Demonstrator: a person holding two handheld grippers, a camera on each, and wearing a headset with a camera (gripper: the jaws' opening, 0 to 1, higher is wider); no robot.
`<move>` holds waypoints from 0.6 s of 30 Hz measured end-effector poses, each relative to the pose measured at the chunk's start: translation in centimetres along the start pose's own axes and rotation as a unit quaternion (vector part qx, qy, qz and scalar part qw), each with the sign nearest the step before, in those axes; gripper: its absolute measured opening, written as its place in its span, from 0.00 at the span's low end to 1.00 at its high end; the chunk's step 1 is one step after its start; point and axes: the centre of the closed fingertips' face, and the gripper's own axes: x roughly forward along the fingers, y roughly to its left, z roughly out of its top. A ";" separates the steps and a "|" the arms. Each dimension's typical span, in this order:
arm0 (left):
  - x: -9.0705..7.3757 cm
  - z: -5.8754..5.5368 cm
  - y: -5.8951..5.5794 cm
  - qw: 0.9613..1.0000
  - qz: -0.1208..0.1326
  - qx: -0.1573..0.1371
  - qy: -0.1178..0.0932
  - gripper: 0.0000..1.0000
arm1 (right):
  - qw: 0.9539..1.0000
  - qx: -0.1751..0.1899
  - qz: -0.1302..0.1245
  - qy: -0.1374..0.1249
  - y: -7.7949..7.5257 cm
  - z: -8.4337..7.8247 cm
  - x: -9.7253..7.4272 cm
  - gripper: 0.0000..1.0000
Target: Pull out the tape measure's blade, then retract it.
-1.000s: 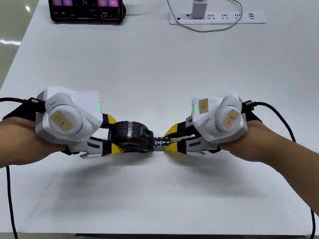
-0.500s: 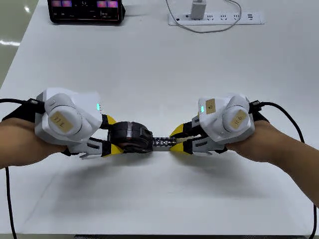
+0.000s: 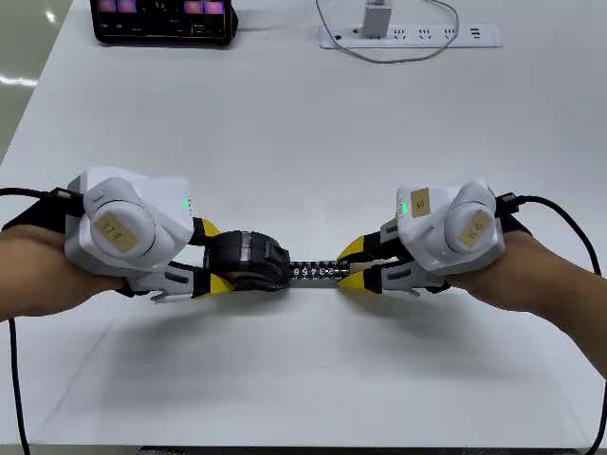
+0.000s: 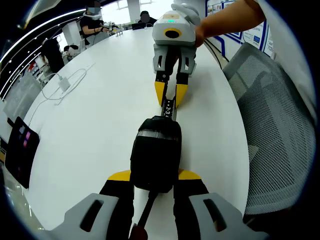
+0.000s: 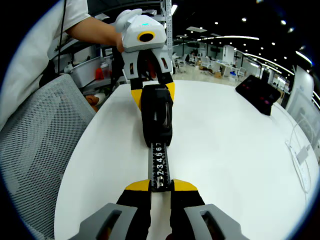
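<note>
Tape measure (image 3: 247, 261) is at the 6 o'clock side of the white counter (image 3: 303, 133), its black case clamped in the left tool (image 3: 216, 256). From the case the blade (image 3: 318, 271) runs toward 3 o'clock, where the right tool (image 3: 349, 266) is closed on its tip.

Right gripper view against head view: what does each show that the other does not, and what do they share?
The right gripper view adds a grey mesh chair beside the table, ceiling lights, and the right gripper from behind, shut on the blade. The head view adds the right hand and the tan stickers on both white housings. Shared: the white table, the black tape measure case clamped by the left gripper, the numbered blade drawn out, and a dark device.
</note>
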 end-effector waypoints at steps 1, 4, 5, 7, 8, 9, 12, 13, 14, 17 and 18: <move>0.0 0.0 0.0 1.000 0.000 -0.001 0.000 0.24 | 1.000 0.001 0.000 -0.002 0.0 0.0 -0.1 0.10; 0.0 0.0 0.0 1.000 0.000 -0.001 -0.001 0.24 | 1.000 -0.001 -0.001 0.000 0.0 -0.1 -0.2 0.10; 0.0 0.0 0.0 1.000 0.000 -0.001 -0.001 0.24 | 1.000 0.000 -0.001 0.001 0.0 -0.1 -0.3 0.10; 0.0 0.0 0.0 1.000 0.000 -0.001 -0.001 0.24 | 1.000 -0.002 -0.001 0.002 0.0 -0.2 -0.4 0.10; 0.0 0.0 0.0 1.000 0.001 -0.001 -0.001 0.24 | 1.000 -0.002 -0.001 0.002 0.0 -0.2 -0.5 0.10; 0.0 0.0 0.0 1.000 0.001 -0.002 -0.001 0.24 | 1.000 -0.001 -0.001 0.003 0.0 -0.3 -0.6 0.10; 0.0 -0.1 0.1 1.000 0.000 -0.001 -0.001 0.24 | 1.000 -0.001 -0.002 0.004 -0.1 -0.5 -0.8 0.10; 0.0 -0.1 0.1 1.000 0.000 -0.002 -0.001 0.24 | 1.000 -0.001 -0.002 0.005 -0.1 -0.5 -0.9 0.10; 0.0 -0.1 0.1 1.000 0.000 -0.004 -0.002 0.24 | 1.000 -0.002 -0.003 0.005 -0.1 -0.6 -0.9 0.10; 0.0 -0.1 0.1 1.000 0.001 -0.003 -0.002 0.24 | 1.000 -0.002 -0.003 0.006 -0.2 -0.7 -1.2 0.10; 0.0 -0.1 0.1 1.000 0.001 -0.004 -0.002 0.24 | 1.000 -0.002 -0.003 0.006 -0.2 -0.7 -1.2 0.10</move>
